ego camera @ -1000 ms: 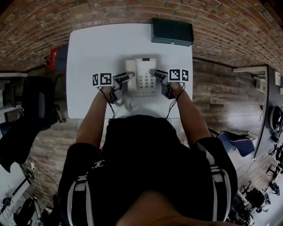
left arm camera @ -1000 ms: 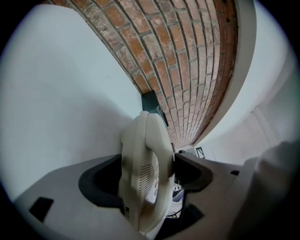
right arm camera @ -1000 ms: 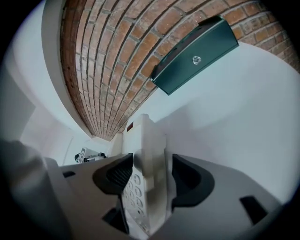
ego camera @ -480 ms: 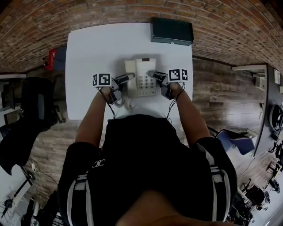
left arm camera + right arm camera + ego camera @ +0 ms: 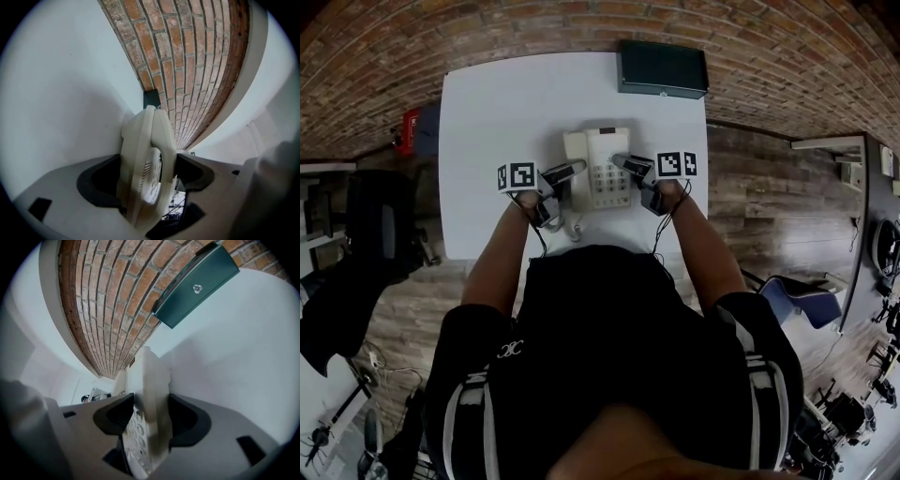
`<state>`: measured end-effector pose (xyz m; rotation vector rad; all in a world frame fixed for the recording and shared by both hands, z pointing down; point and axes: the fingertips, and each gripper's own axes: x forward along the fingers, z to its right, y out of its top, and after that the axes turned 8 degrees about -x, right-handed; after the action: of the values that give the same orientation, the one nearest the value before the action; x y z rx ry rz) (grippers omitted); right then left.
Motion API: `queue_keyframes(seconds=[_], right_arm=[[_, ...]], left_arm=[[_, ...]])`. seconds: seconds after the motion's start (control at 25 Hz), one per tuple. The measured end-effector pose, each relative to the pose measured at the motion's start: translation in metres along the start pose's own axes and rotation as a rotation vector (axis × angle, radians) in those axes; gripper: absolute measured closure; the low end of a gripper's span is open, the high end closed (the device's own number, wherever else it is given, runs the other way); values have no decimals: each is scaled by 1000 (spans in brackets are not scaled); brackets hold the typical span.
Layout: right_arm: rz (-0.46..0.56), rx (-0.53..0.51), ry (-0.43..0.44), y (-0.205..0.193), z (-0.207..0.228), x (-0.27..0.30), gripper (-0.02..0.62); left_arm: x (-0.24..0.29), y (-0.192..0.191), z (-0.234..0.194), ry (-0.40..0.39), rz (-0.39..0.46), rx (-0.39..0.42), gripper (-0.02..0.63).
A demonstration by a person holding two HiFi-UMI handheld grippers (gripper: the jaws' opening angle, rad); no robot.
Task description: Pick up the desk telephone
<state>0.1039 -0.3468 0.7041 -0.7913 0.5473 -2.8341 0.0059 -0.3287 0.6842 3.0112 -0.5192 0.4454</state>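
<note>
Nothing large has shifted since a second ago. The brick wall, wooden floor, white tabletop and the dark green box at its far edge look the same. The desk telephone remains at the tabletop's near middle. The right gripper clamps its keypad side. The left gripper holds the handset side, its jaws having just been opening.

A cream desk telephone lies flat near the front middle of the white counter, its long side running away from the person. The handset rests in its cradle along the left side and the keypad of pale buttons fills the right, while a coiled cord trails off the near left corner.
</note>
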Motion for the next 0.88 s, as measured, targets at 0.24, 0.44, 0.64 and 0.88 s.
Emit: queue_keyframes(seconds=[0.24, 0.44, 0.64, 0.88], right_arm=[[15, -47, -2, 9, -10, -9, 373], [44, -60, 6, 13, -22, -17, 373], [69, -82, 10, 17, -38, -29, 374], [101, -127, 9, 30, -67, -49, 374]], left_arm=[[-3, -4, 13, -27, 16, 4, 247], [-6, -3, 28, -24, 36, 38, 247], [-12, -6, 47, -30, 36, 85, 247], [-22, -9, 83, -47, 37, 136, 247]])
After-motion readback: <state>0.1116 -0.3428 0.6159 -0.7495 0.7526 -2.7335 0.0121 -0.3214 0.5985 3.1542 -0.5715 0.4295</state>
